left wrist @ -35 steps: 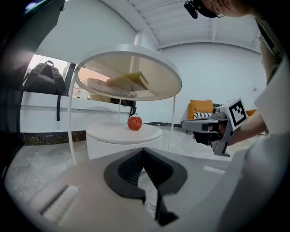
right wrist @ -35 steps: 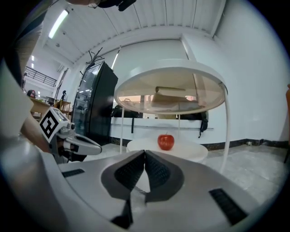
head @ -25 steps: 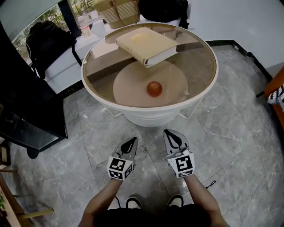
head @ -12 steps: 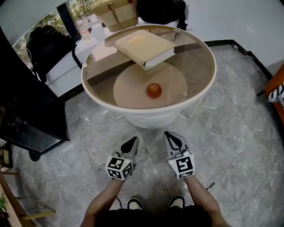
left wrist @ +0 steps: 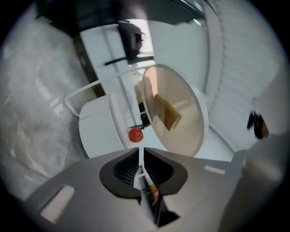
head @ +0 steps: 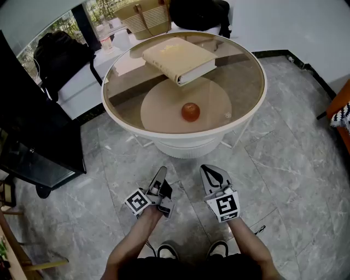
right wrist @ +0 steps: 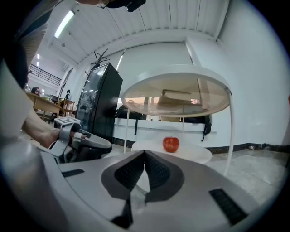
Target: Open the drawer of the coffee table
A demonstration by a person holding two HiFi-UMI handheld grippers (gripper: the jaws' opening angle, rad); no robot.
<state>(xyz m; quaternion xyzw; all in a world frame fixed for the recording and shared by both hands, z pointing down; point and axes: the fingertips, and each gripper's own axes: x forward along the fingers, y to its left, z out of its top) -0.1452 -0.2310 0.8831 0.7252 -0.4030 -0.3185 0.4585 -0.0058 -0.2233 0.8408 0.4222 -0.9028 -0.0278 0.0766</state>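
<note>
The round white coffee table [head: 257, 104] has a glass top with a tan book [head: 179, 57] lying on it. A red apple [head: 190, 111] rests on the lower shelf. I cannot make out a drawer front in any view. My left gripper [head: 162, 174] hovers over the floor short of the table, rolled onto its side and shut on nothing. Beside it my right gripper [head: 211, 173] stays upright, shut and empty too. In the left gripper view the table [left wrist: 199, 118] and the apple [left wrist: 135, 134] appear tipped sideways beyond the left gripper [left wrist: 140, 156]. The right gripper [right wrist: 145, 158] points at the apple [right wrist: 171, 144].
A black cabinet [head: 33, 126] stands at the left, with a black backpack [head: 54, 54] behind it. A woven bag [head: 143, 16] and a black bag [head: 199, 11] sit beyond the table. An orange piece of furniture [head: 342, 109] is at the right edge. The person's shoes [head: 167, 250] are below the grippers.
The left gripper has rolled onto its side, so its marker cube now faces left. The right gripper and the things on the table have not moved.
</note>
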